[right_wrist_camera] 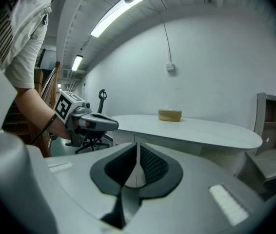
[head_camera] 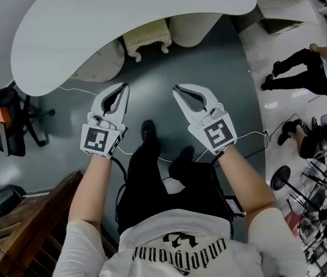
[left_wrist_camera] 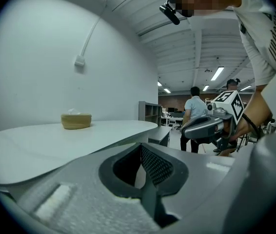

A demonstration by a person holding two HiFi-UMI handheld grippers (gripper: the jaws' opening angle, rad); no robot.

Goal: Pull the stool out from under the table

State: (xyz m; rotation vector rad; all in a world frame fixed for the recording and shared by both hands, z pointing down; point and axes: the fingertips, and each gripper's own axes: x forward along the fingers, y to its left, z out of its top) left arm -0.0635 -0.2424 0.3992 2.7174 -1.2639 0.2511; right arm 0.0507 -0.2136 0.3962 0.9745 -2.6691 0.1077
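Note:
A cream stool [head_camera: 148,37] with carved legs stands partly under the front edge of the white curved table [head_camera: 94,16]. My left gripper [head_camera: 121,87] and right gripper [head_camera: 178,89] hang side by side above the grey floor, short of the stool, both pointing toward it. Each is shut with nothing between its jaws. In the left gripper view the left gripper [left_wrist_camera: 140,152] sits just below the tabletop [left_wrist_camera: 79,135], with the right gripper [left_wrist_camera: 204,126] beside it. The right gripper view shows the right gripper [right_wrist_camera: 138,155] facing the table [right_wrist_camera: 191,130], and the left gripper [right_wrist_camera: 96,122] at its left.
Two rounded cream bases [head_camera: 193,27] [head_camera: 103,62] flank the stool under the table. A tan box [left_wrist_camera: 76,120] rests on the tabletop. A black office chair [head_camera: 7,126] and wooden furniture [head_camera: 30,224] stand at the left. A person [head_camera: 308,68] and stands [head_camera: 314,195] fill the right.

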